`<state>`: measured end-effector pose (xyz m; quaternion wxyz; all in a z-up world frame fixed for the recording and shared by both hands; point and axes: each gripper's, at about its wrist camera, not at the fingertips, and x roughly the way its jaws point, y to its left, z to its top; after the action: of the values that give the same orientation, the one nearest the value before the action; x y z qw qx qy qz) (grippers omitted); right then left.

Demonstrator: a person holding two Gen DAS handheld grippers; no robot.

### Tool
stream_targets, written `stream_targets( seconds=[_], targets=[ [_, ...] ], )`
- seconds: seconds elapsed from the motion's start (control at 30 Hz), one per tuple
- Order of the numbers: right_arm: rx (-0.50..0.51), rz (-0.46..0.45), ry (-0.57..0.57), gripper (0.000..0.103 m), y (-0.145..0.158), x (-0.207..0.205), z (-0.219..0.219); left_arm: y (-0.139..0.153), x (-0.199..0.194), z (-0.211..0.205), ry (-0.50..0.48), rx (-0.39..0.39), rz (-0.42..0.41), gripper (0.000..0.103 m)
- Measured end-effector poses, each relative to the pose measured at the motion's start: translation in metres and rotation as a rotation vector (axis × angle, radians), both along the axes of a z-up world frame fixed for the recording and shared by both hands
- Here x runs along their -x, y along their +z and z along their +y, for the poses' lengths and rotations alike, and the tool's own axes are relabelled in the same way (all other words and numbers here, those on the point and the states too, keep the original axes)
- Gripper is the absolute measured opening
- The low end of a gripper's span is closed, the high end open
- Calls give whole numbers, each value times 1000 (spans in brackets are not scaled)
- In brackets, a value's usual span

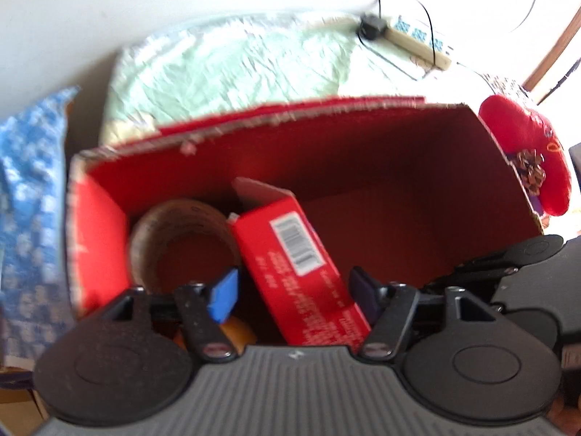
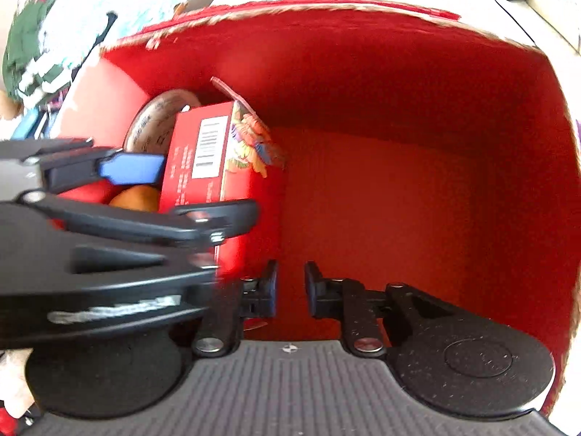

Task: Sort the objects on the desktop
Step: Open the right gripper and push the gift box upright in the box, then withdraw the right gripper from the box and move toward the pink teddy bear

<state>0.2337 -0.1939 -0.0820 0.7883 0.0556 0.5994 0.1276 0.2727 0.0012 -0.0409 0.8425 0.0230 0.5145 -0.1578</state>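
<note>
A big red cardboard box (image 1: 381, 167) stands open; its inside also fills the right wrist view (image 2: 417, 200). In it lie a small red carton with a barcode (image 1: 294, 250), also in the right wrist view (image 2: 214, 152), a brown tape roll (image 1: 181, 239) at the left, and an orange thing (image 1: 239, 332) under the carton. My left gripper (image 1: 294, 292) is open, its fingers either side of the carton's near end without touching it. My right gripper (image 2: 290, 287) is open by a narrow gap and empty, low inside the box, right of the carton.
A pale green crumpled sheet (image 1: 232, 69) lies behind the box. A blue patterned cloth (image 1: 29, 189) is at the left. A power strip with a black plug (image 1: 417, 40) lies at the back right. A red round item (image 1: 523, 145) sits beside the box's right wall.
</note>
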Motion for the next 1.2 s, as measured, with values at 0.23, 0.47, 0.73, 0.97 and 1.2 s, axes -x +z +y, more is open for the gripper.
stream_targets(
  seconds=[0.23, 0.47, 0.73, 0.97, 1.2],
  targets=[
    [20, -91, -36, 29, 14, 16, -16, 19, 18, 3, 34, -34, -80, 81],
    [-2, -130, -50, 35, 34, 27, -21, 27, 30, 5, 89, -45, -100, 84],
    [-18, -105, -17, 35, 20, 4, 69, 42, 55, 8, 166, -88, -169, 88],
    [46, -226, -21, 41, 36, 22, 56, 67, 91, 23, 246, -45, -292, 96],
    [-21, -351, -81, 43, 74, 45, 30, 80, 145, 9, 235, -5, -425, 100]
  ],
)
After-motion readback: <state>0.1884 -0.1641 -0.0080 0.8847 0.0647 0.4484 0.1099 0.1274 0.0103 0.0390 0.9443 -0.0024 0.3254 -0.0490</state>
